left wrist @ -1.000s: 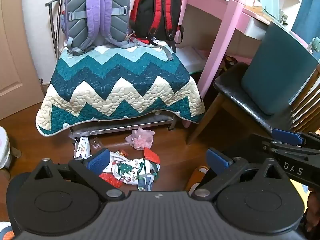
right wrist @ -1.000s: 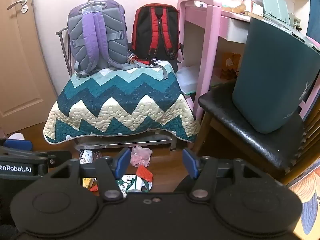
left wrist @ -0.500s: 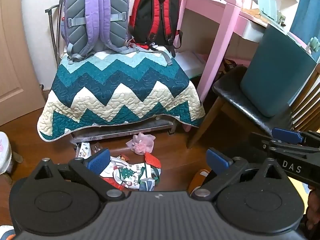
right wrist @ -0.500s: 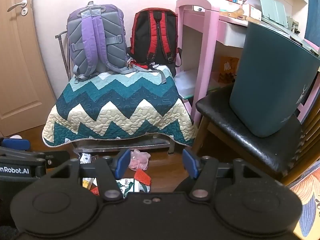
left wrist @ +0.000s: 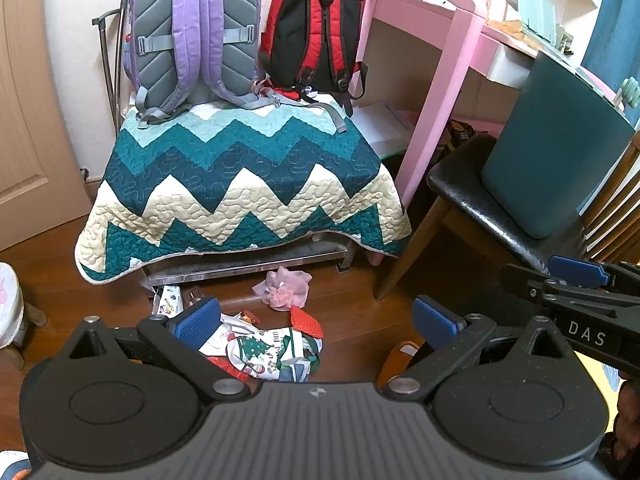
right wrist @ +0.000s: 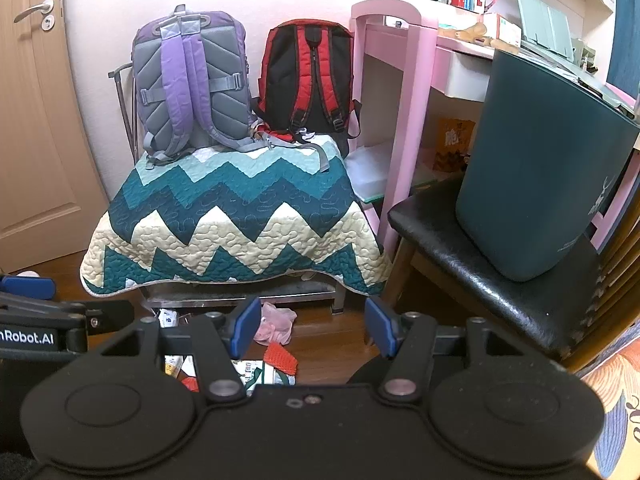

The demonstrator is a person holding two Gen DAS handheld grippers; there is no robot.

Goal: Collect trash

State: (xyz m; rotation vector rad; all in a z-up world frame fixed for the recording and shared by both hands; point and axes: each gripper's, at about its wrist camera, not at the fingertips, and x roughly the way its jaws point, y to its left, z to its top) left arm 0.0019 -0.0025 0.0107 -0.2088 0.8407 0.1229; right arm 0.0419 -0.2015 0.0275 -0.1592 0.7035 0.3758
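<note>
Trash lies on the wood floor in front of the quilt-covered bench: a pink crumpled bag (left wrist: 283,289), a red piece (left wrist: 306,321), a green-and-white printed wrapper (left wrist: 267,353) and small packets (left wrist: 168,299). The pink bag (right wrist: 276,324) and red piece (right wrist: 281,357) also show in the right wrist view. A dark teal bin (left wrist: 554,152) stands on the black chair seat (left wrist: 476,200), also in the right wrist view (right wrist: 540,176). My left gripper (left wrist: 316,320) is open and empty above the trash. My right gripper (right wrist: 312,330) is open and empty, to the right of the left one.
A bench under a zigzag quilt (left wrist: 240,184) carries a purple-grey backpack (left wrist: 196,36) and a red-black backpack (left wrist: 316,36). A pink desk (left wrist: 440,64) stands at the right, a door (right wrist: 32,120) at the left. A small stool (left wrist: 10,312) sits at the far left.
Both grippers have risen and drawn back a little, so the scene sits lower in view. The trash has not moved. Both jaws stay open.
</note>
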